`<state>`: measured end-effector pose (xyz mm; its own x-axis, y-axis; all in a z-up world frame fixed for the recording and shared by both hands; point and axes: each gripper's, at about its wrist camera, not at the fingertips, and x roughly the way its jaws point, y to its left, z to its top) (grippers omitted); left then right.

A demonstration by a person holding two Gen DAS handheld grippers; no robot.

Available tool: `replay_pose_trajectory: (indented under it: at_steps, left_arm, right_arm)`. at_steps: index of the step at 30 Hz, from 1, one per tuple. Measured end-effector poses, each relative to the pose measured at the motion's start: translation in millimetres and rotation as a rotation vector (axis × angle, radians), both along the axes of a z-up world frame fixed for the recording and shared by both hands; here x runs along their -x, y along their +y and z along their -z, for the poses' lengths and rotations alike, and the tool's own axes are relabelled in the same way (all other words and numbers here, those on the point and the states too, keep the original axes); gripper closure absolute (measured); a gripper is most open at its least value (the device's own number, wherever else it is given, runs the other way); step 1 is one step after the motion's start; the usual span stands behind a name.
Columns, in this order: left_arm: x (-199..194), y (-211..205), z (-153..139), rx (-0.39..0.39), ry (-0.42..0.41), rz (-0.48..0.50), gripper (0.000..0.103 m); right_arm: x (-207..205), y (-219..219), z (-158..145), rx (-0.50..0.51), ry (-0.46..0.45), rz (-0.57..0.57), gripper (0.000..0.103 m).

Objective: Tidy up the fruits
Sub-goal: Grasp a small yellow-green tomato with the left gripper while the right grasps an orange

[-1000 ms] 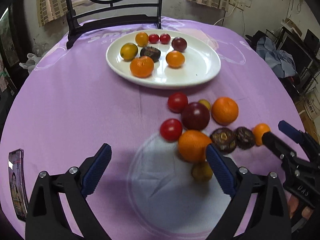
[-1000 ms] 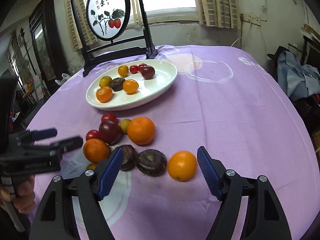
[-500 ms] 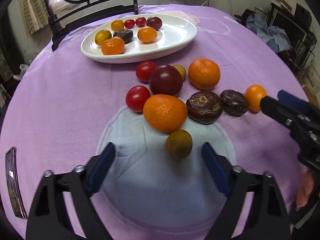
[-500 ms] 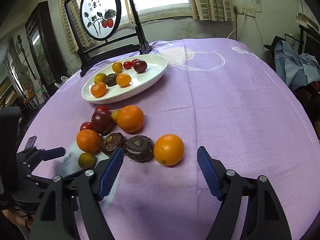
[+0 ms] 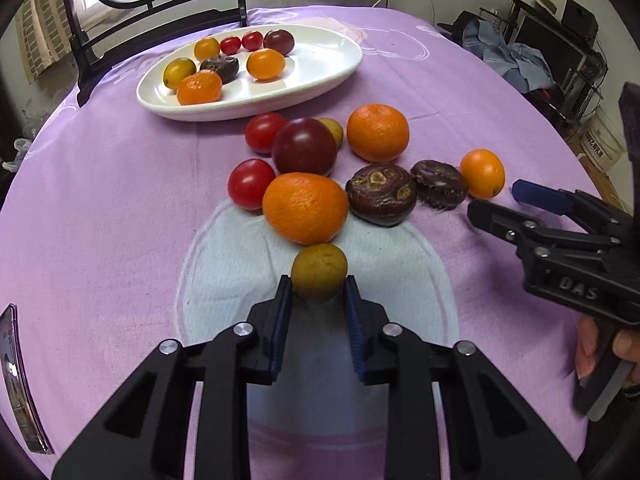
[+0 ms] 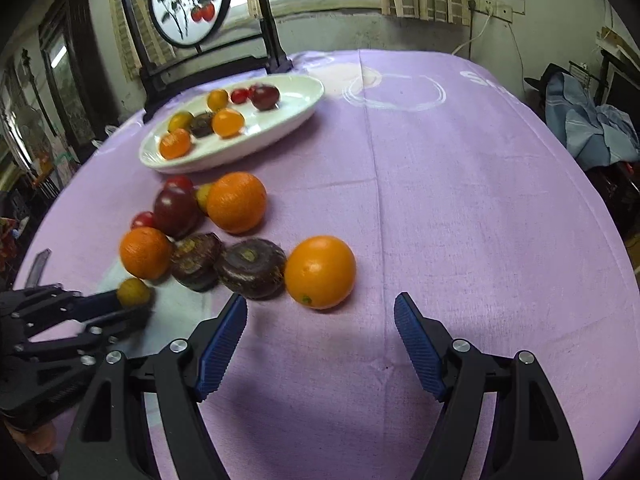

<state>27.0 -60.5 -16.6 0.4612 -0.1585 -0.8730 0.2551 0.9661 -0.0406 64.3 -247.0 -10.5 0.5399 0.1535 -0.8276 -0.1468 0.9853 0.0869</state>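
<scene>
My left gripper (image 5: 317, 286) is shut on a small yellow-green fruit (image 5: 319, 271) that rests on the pale patch of the purple cloth; both blue pads press its sides. That fruit (image 6: 133, 291) shows between the left gripper's fingers in the right wrist view too. Just beyond it lie a large orange (image 5: 305, 207), two dark brown fruits (image 5: 381, 194), red tomatoes (image 5: 251, 183), a dark plum (image 5: 305, 146) and another orange (image 5: 377, 132). My right gripper (image 6: 320, 322) stands open just short of a small orange (image 6: 320, 271), nothing between its pads. A white oval plate (image 5: 320, 76) farther back holds several fruits.
A black frame with a round painted panel (image 6: 188, 2) stands behind the plate. A phone (image 5: 20, 380) lies at the table's left edge. Clothes and boxes (image 6: 588, 120) sit off the table's right side. A person's hand (image 5: 608, 348) holds the right gripper's handle.
My left gripper moved down toward the small yellow-green fruit and shut on it. The right gripper sank closer to the small orange and stayed open.
</scene>
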Motion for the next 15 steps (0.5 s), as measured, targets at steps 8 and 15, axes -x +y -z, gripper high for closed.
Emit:
replay_pose_trajectory:
  at_steps: [8, 15]
  left_arm:
    - [2.6, 1.9, 0.7, -0.006, -0.007, 0.010, 0.078]
    - [2.8, 3.4, -2.2, -0.014, -0.018, -0.001, 0.078]
  right_arm:
    - [-13.7, 8.8, 2.0, 0.083, 0.018, -0.036, 0.042]
    - [-18.5, 16.5, -6.3, 0.104, 0.000, -0.084, 0.065]
